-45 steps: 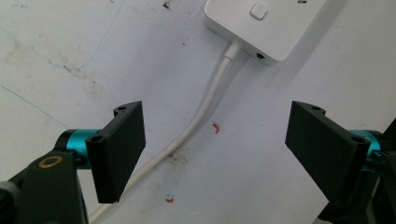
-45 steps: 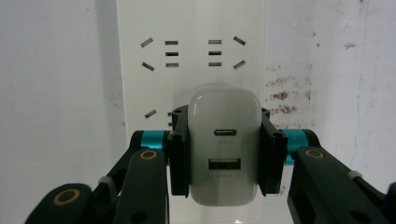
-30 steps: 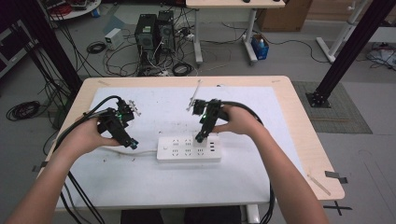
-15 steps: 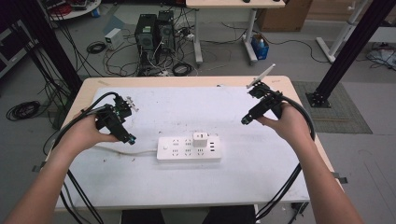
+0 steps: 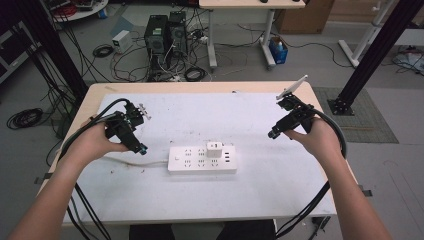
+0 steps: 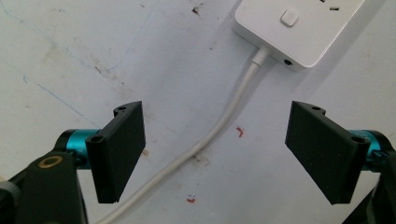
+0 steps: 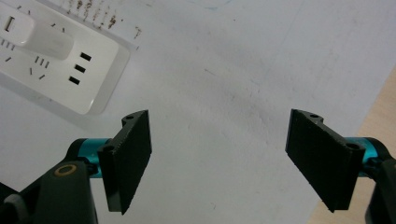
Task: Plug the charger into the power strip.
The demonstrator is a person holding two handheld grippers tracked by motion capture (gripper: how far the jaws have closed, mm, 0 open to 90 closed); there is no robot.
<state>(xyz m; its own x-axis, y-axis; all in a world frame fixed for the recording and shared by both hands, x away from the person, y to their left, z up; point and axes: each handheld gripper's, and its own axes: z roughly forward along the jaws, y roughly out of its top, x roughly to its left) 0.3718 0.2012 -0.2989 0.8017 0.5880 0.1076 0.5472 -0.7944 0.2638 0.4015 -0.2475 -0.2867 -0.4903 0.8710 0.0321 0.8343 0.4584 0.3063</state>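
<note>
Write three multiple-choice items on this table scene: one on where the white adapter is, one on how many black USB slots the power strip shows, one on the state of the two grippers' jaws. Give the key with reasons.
1. Where does the white adapter sit?
A. Plugged into the power strip
B. Loose on the table
C. Between the right gripper's jaws

2. How many black USB slots does the power strip show in the right gripper view?
A. One
B. Three
C. Five

3. How do the jaws of the left gripper and the right gripper stand?
A. Both shut on the cord
B. Left open, right shut
C. Both open, holding nothing

Key: 1 A, the adapter stands on the strip's top face in the high view. 2 B, three dark slots lie in a row near the strip's end. 3 C, each gripper view shows a wide gap with only table surface, or the cord lying below, between the jaws.
</note>
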